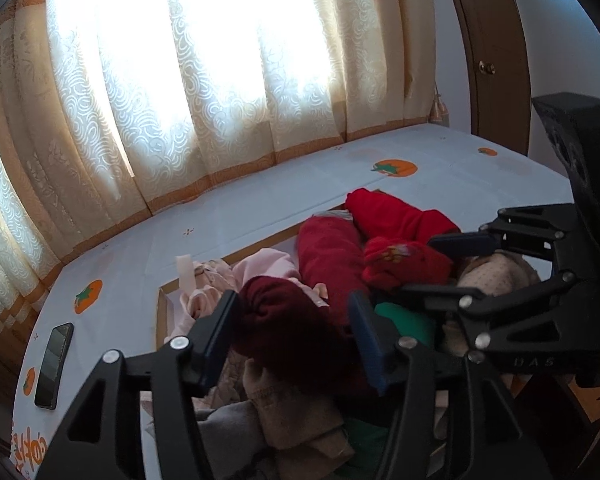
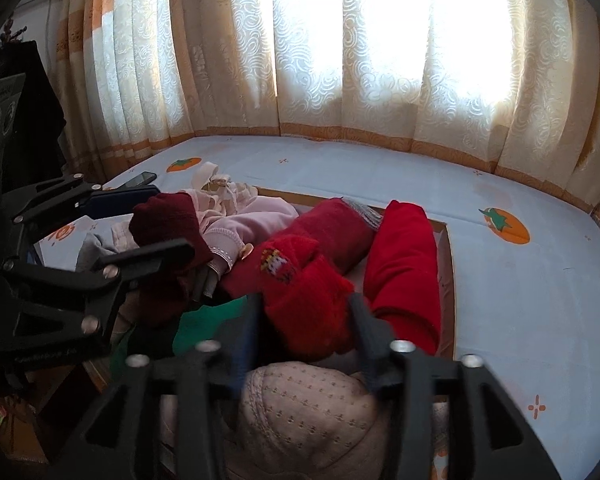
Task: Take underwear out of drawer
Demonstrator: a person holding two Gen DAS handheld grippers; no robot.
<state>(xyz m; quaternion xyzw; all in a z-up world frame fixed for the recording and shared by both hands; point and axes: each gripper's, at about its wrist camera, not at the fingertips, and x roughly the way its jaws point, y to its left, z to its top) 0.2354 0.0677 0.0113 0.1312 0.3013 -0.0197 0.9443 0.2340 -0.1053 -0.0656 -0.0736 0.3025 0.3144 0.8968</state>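
Between the black left gripper's (image 1: pixel 296 336) blue-padded fingers sits a dark maroon knitted roll (image 1: pixel 284 320). Beyond it lie a crimson fabric roll (image 1: pixel 328 252) and a bright red fabric roll (image 1: pixel 384 212), with a pale pink frilled garment (image 1: pixel 260 268) to the left. Between the black right gripper's (image 2: pixel 304 320) fingers is a fuzzy red bundle with a small embroidered motif (image 2: pixel 300 280); nearer the camera, a beige dotted cloth (image 2: pixel 300 404). Around the wooden-edged drawer (image 2: pixel 448 264) spreads a pale blue sheet printed with orange persimmons (image 2: pixel 540 280).

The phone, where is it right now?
The phone lies flat on the tablecloth at the left wrist view's lower left, left of the drawer; the right wrist view shows its tip beyond the left hand-held gripper.
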